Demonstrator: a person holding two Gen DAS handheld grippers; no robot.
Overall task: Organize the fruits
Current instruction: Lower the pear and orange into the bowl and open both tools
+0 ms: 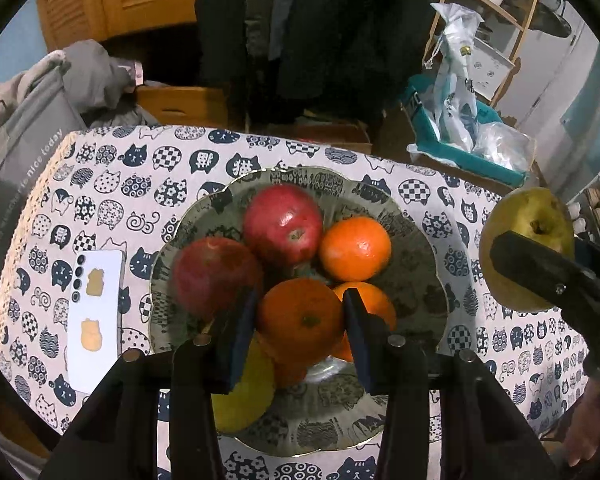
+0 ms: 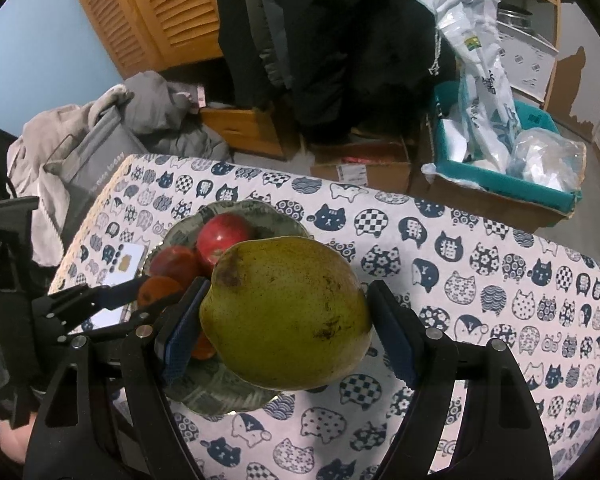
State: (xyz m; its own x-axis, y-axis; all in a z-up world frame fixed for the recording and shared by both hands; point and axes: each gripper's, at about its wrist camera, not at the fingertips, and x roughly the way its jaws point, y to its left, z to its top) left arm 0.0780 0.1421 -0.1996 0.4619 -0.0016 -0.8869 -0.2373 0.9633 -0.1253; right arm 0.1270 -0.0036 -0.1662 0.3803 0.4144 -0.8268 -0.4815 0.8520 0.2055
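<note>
A patterned glass bowl (image 1: 412, 240) sits on the cat-print tablecloth (image 1: 112, 184). It holds two red apples (image 1: 284, 224), three oranges (image 1: 354, 248) and a yellow-green fruit (image 1: 244, 396). My left gripper (image 1: 300, 316) has its pads on both sides of the front orange (image 1: 300, 320) above the bowl. My right gripper (image 2: 286, 316) is shut on a green pear (image 2: 288, 312) and holds it in the air to the right of the bowl (image 2: 220, 396). The pear also shows in the left wrist view (image 1: 520, 232).
A white phone (image 1: 96, 312) lies on the cloth left of the bowl. Grey clothes and a bag (image 1: 32, 128) pile up at the table's left edge. A teal box with plastic bags (image 2: 500, 160) and cardboard boxes (image 2: 360, 164) stand beyond the far edge.
</note>
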